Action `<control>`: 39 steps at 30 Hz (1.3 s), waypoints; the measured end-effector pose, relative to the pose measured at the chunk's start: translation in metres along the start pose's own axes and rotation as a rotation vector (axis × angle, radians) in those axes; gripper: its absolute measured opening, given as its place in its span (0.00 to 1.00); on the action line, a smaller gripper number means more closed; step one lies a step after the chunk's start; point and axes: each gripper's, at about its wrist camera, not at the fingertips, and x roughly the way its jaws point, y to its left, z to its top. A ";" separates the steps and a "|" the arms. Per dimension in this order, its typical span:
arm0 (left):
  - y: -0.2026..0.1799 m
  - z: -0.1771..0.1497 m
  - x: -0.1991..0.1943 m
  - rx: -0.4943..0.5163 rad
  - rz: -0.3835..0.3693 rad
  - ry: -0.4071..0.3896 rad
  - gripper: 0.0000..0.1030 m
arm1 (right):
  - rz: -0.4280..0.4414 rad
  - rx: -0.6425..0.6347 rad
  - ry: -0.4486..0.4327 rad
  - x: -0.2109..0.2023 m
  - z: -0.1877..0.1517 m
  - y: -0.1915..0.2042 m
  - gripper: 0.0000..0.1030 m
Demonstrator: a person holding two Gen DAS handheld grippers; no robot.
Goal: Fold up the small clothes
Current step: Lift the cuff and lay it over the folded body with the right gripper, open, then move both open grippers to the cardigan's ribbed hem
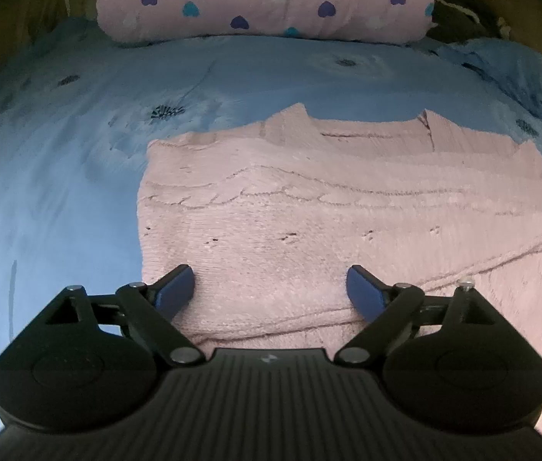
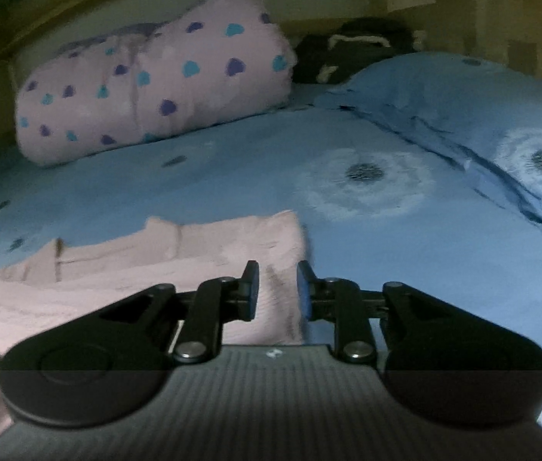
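Pink sweater flat on blue bedspread, pillow at 12 o'clock. Left gripper gaping wide above knit, empty. Right gripper narrowly parted over sweater's edge at 3 o'clock, gripping nothing.

dim room through my 2 fisheye views, blue bedsheet brightest at my left, corners dark and yellowish, edges bowed, heart-print pillow blurred, lower band of right view darkened

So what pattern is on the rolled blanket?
Pink blanket with blue and purple hearts; left wrist view.
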 end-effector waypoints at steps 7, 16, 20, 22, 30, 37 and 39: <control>-0.001 -0.001 0.001 0.013 0.003 -0.005 0.90 | 0.008 -0.106 0.116 0.026 -0.024 0.014 0.40; 0.002 -0.010 -0.026 0.005 -0.015 -0.024 0.90 | 0.033 -0.105 0.052 -0.031 -0.027 0.028 0.50; 0.010 -0.017 -0.041 -0.062 -0.041 -0.014 0.90 | 0.110 -0.094 0.046 -0.068 -0.039 0.033 0.52; 0.012 -0.021 -0.054 -0.066 -0.035 -0.019 0.90 | 0.132 -0.110 0.050 -0.085 -0.047 0.039 0.52; 0.007 -0.051 -0.120 -0.018 -0.024 -0.051 0.91 | 0.196 -0.218 0.051 -0.148 -0.078 0.062 0.55; -0.006 -0.088 -0.158 0.001 -0.042 -0.031 0.92 | 0.195 -0.273 0.062 -0.180 -0.094 0.072 0.56; -0.009 -0.099 -0.168 0.005 -0.043 -0.026 0.92 | 0.200 -0.278 0.061 -0.187 -0.098 0.072 0.56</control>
